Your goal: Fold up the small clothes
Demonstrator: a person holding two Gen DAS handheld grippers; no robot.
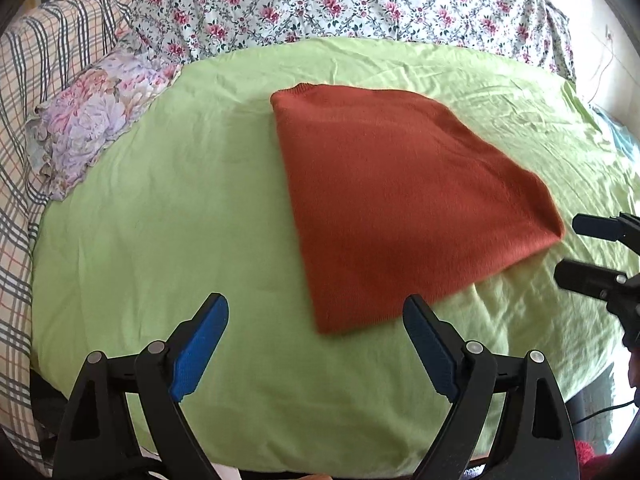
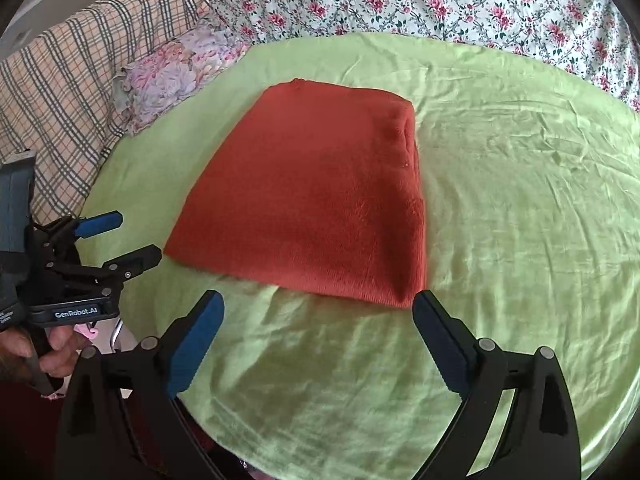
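- I see the rust-red knitted garment (image 1: pixel 400 200) lying folded into a flat, roughly four-sided stack on the green sheet (image 1: pixel 180 208) of the bed, near the middle of it.
- From my right wrist camera the garment (image 2: pixel 312 200) shows a doubled, layered edge along its right side, with a ribbed hem at the near right corner.
- My left claw (image 1: pixel 316 312) is spread wide with nothing between its blue pads (image 1: pixel 200 344); it hovers over the sheet just short of the garment's near corner, and I cannot tell whether the right-hand fingertip touches the cloth.
- My right claw (image 2: pixel 320 312) is likewise wide apart and holds nothing; its right fingertip sits just beside the garment's near right corner.
- In the right wrist view I see the left claw (image 2: pixel 124 240) from the side, at the left edge, fingers parted, close to the garment's near left corner but apart from it. A hand (image 2: pixel 52 352) grips its handle below.
- In the left wrist view the right claw (image 1: pixel 580 248) pokes in from the right edge, fingers parted, just beside the garment's right corner.
- A flowered pillow (image 1: pixel 92 120) lies at the far left of the sheet, a checked blanket (image 1: pixel 36 72) behind it, and a rose-print quilt (image 1: pixel 340 0) along the far side.
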